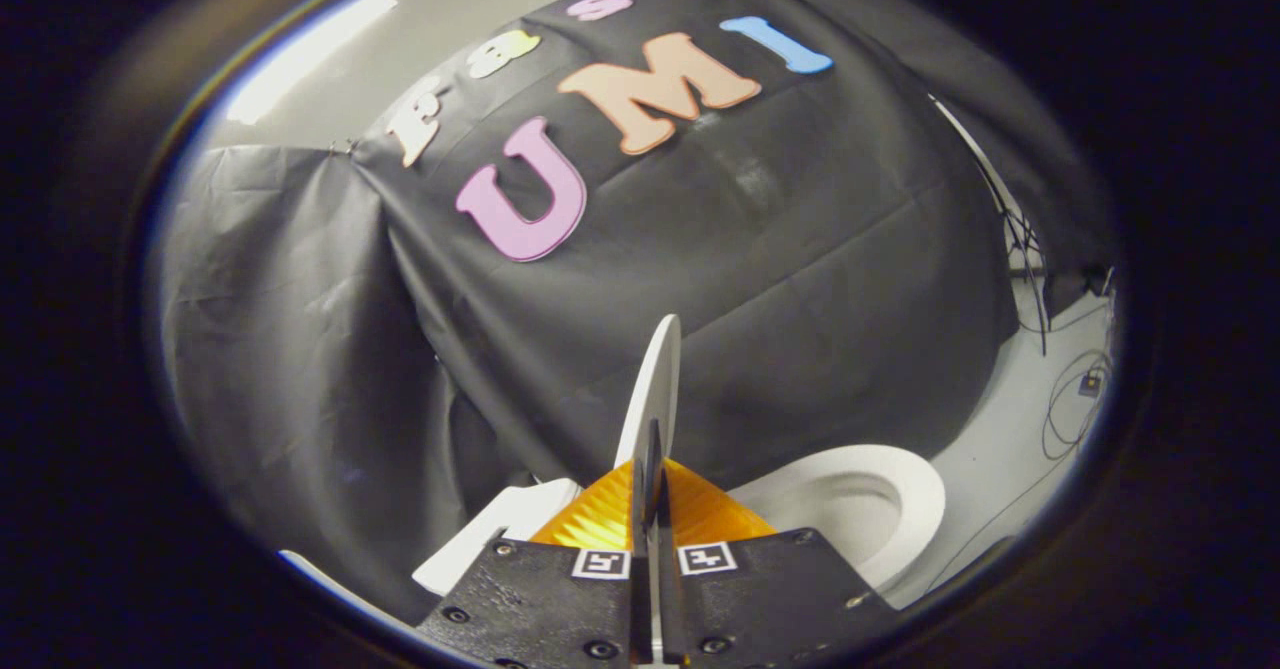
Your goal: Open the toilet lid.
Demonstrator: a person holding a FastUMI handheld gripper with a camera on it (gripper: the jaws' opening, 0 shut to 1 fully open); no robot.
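Note:
The white toilet lid (655, 389) stands raised on edge, seen thin, rising straight out from between my fingers. My gripper (650, 494) is shut on the lid's edge, both fingers pressed against it from either side. The white toilet bowl with its seat ring (880, 509) lies open just right of the fingers. The white tank (500, 539) sits to the left of the fingers, behind the lid's hinge side, which the fingers hide.
Black cloth walls stand close behind the toilet and to the left. A pale floor (1010, 469) runs off to the right with loose cables (1075, 399) and a stand's thin legs (1020, 239) near the cloth's edge.

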